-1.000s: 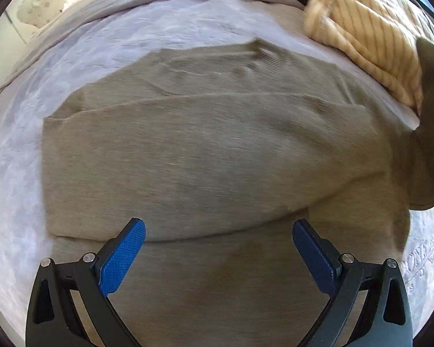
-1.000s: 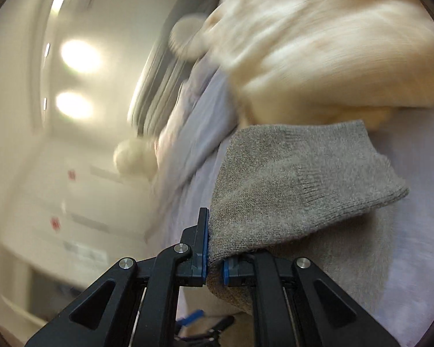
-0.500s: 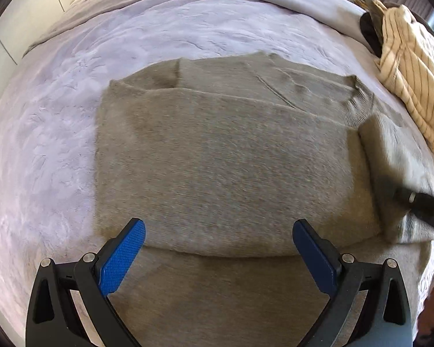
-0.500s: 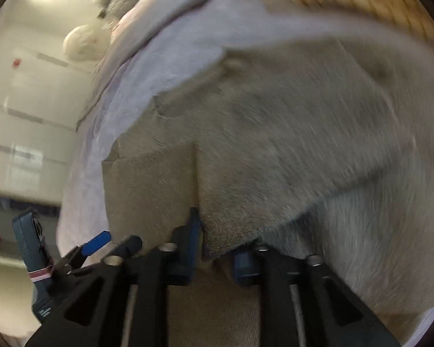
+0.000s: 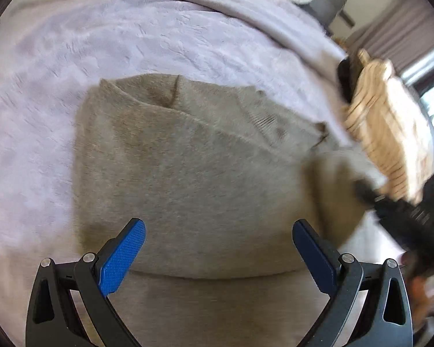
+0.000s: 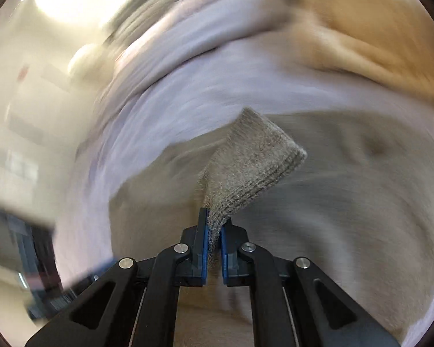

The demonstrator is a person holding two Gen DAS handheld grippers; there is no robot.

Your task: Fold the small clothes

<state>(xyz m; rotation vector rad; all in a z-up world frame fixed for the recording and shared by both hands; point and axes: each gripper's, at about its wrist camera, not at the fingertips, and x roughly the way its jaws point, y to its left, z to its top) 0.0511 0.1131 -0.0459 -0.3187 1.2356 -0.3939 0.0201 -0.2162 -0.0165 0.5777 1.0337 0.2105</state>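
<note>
A pale lilac plush bedspread [image 5: 107,66] carries the partly folded grey-beige knitted sweater [image 5: 193,167] at centre. The left gripper [image 5: 217,248] hovers agape above it. Rightward lies a cream striped garment [image 5: 390,133]. The right gripper [image 6: 214,231] pinches what seems the sweater's ribbed cuff [image 6: 254,162].

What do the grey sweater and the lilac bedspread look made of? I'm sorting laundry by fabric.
Grey sweater: looks like a soft wool-type knit with a matte, slightly fuzzy surface; the ribbed cuff shows its knit rows. Lilac bedspread: seems a plush fleece or velour, with short pile and a faint crinkled sheen. Exact fibres cannot be told.
</note>
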